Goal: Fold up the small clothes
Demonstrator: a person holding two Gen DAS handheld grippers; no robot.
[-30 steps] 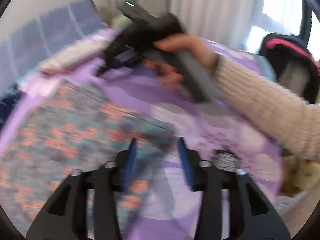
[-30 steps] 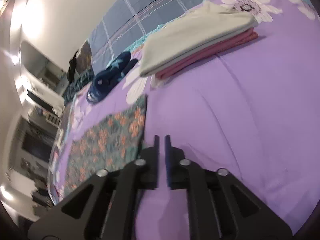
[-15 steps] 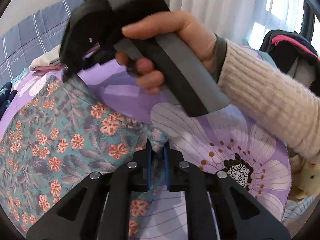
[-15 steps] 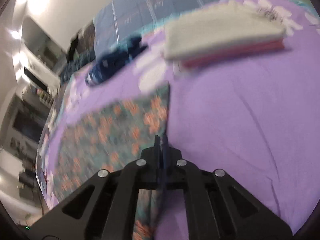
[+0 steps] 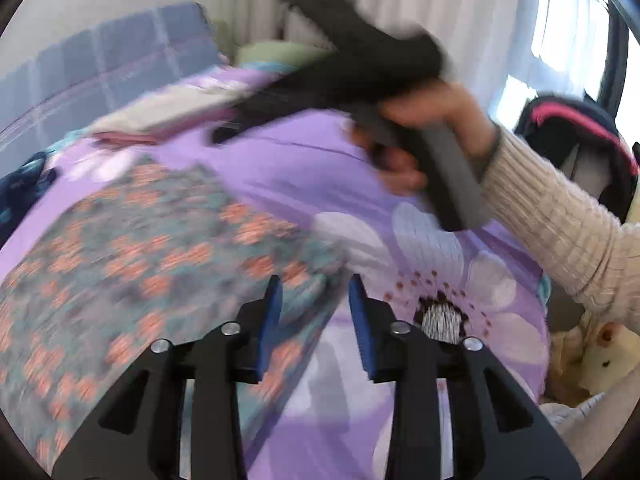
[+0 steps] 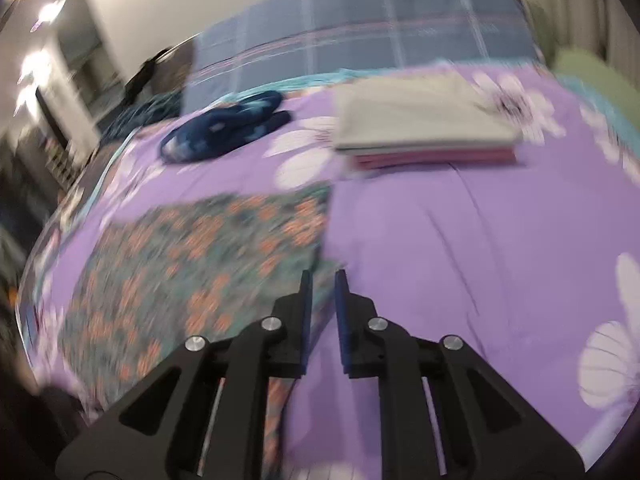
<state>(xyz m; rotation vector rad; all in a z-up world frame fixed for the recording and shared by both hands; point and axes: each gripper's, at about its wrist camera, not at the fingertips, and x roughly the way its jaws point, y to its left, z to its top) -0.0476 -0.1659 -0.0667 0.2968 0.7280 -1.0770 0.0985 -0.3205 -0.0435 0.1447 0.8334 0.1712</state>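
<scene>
The left gripper (image 5: 314, 294) is standing with its blue-padded fingers (image 5: 269, 312) spread apart, holding nothing, hovering at the lower middle of its frame over the right-hand edge of the floral cloth (image 5: 132, 256). That teal garment with orange flowers is lying flat on the purple bedspread (image 5: 304, 168), filling the lower left of the left wrist view. The right gripper (image 6: 320, 292) is sitting with its fingers parted by a narrow gap, nothing between them, at the lower middle of its own frame beside the cloth's near right edge (image 6: 200, 264); whether the tips are touching the fabric is hard to judge through the motion blur. In the left view the right gripper's black body (image 5: 360, 76) is showing in the upper middle, gripped by the right hand (image 5: 436, 132). Further out, a folded stack (image 6: 420, 128) is resting on the bedspread at upper right, a dark blue garment (image 6: 224, 128) at upper left. No writing is showing legibly anywhere.
</scene>
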